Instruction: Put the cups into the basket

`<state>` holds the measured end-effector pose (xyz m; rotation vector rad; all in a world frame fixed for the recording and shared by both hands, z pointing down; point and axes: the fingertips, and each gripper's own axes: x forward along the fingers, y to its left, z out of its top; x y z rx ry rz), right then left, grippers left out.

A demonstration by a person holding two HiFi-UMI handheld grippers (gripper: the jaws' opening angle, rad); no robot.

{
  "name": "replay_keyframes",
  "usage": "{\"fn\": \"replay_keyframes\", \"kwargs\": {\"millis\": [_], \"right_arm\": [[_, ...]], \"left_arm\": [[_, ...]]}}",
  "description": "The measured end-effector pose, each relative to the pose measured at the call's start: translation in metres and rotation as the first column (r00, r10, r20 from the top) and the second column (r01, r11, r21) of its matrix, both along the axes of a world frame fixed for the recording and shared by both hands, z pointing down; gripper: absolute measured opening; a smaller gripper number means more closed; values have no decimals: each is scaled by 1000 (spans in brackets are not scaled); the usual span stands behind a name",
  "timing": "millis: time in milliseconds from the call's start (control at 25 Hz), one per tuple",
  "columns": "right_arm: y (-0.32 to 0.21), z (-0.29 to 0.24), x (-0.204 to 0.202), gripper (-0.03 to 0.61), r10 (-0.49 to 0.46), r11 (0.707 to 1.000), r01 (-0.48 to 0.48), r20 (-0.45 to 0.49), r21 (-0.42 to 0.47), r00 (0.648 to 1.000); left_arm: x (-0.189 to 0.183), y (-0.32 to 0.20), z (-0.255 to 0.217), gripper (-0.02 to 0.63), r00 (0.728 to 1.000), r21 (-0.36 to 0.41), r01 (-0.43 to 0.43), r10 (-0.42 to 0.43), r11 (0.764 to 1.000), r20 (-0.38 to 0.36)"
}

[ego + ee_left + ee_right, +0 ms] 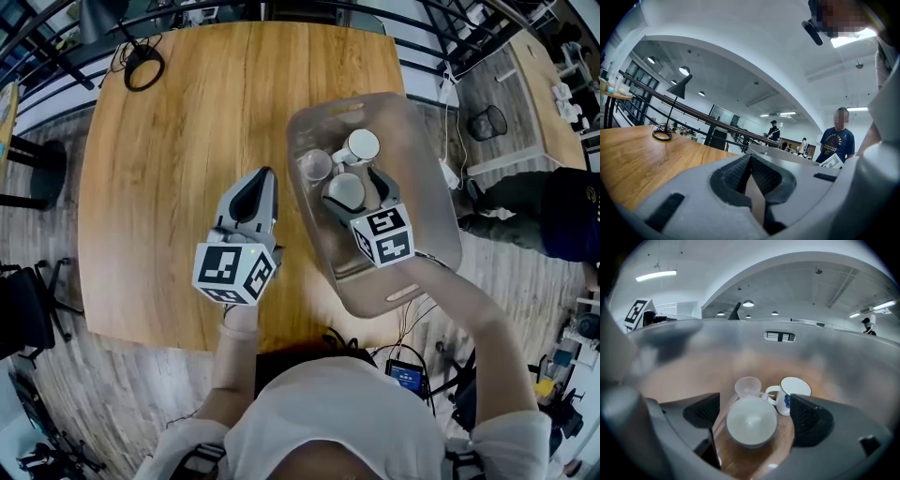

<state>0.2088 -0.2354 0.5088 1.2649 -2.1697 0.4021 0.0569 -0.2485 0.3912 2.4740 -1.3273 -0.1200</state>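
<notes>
Head view shows one brown wood desk (178, 141) with one see-through plastic basket (427, 164) on it, at the three o'clock side. Three cups are in the basket, and all three have the open side up. One is a round white cup (346, 192) with no handle that shows. One is a small clear cup (315, 166), just beside the white cup at ten o'clock from it. One is a white mug (360, 147) with a handle and a blue mark on its side, just beside the white cup at one o'clock from it. There are two tools, and each has a cube with black and white squares. The right tool (353, 190) is down inside the basket with its jaws wide. The white cup sits between them, with a little gap on each side. The left tool (260, 178) is over the bare desk, at nine o'clock from the basket. Its jaws are pressed together and nothing is between them. One black ring of cable (142, 67) lies at the eleven o'clock corner of the desk.
</notes>
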Motion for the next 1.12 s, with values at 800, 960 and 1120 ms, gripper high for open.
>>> {"fn": "replay_keyframes", "kwargs": {"millis": [800,960,1120], "right_arm": [[-14,-113,11,453,207,944,-273,313,185,927],[-5,-128,7,443,192,932,-273,311,239,931],[6,-145,13,15,244,886,-323,257,334,935]], "left_arm": [[14,32,-17,6,997,16,-65,64,998,45],[17,40,-21,6,995,25,-82,81,996,51],[16,50,-24,6,995,30,-91,89,995,51]]}}
